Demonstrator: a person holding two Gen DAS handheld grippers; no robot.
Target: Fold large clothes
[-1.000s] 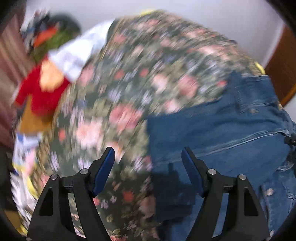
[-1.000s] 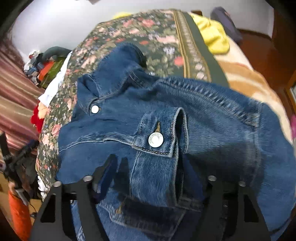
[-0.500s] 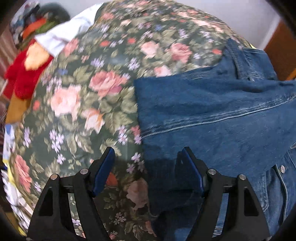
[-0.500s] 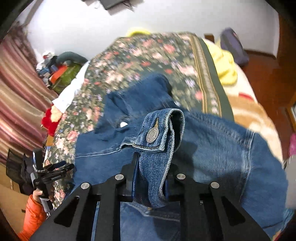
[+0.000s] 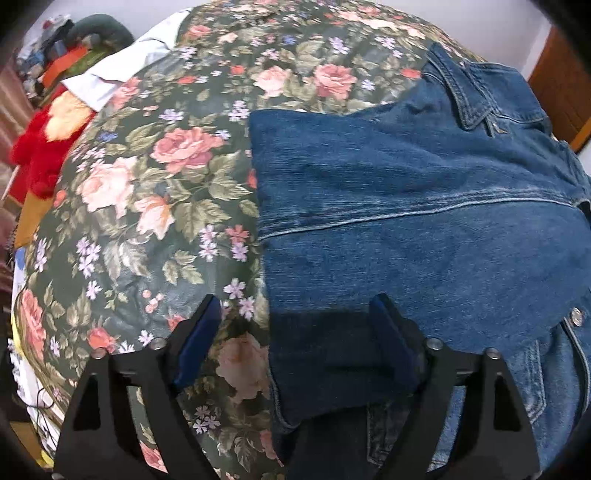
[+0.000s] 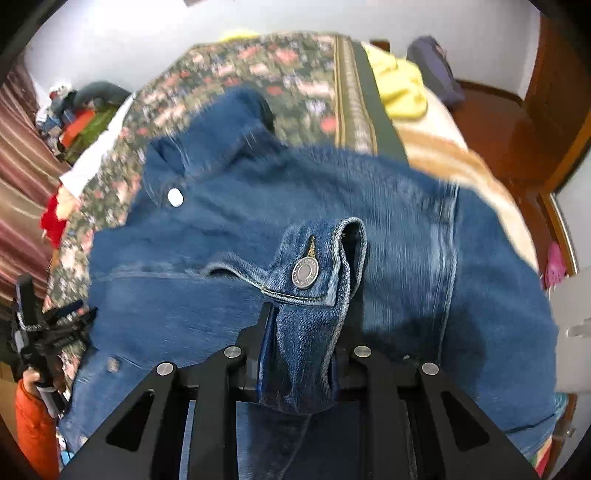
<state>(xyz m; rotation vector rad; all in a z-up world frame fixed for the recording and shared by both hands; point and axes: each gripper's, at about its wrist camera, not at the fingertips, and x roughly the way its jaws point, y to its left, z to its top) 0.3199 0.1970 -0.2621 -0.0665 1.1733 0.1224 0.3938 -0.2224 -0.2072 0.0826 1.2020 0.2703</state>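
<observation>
Denim jacket (image 5: 424, 229) fills the right half of the left wrist view, lying on a bed under a floral bedspread (image 5: 155, 177), collar toward the upper right of the frame. Our left claw (image 5: 295, 339) hovers open at the bottom centre, fingers spread wide and straddling the jacket's folded left edge, gripping nothing. In the right wrist view, our right claw (image 6: 303, 339) is clamped on a sleeve cuff (image 6: 314, 295) at the bottom centre, its metal snap button (image 6: 305, 275) facing us, with the jacket body spread behind it. We judge the step in hand to be carrying this sleeve across the body. To do it well, we would keep the pinch firm on the thick cuff, lift enough that the sleeve clears the body without dragging it, and lay it flat along the torso; the left claw could press or pinch the folded edge so that it does not slide. Denim is stiff and heavy, so creases will likely need smoothing. A red plush toy (image 5: 40, 147) and a white cloth (image 5: 110, 77) sit at the upper left of the left view; a yellow garment (image 6: 402, 88) lies at the upper right of the right view, beside a wooden floor (image 6: 491, 122) and a pale wall (image 6: 147, 33).
</observation>
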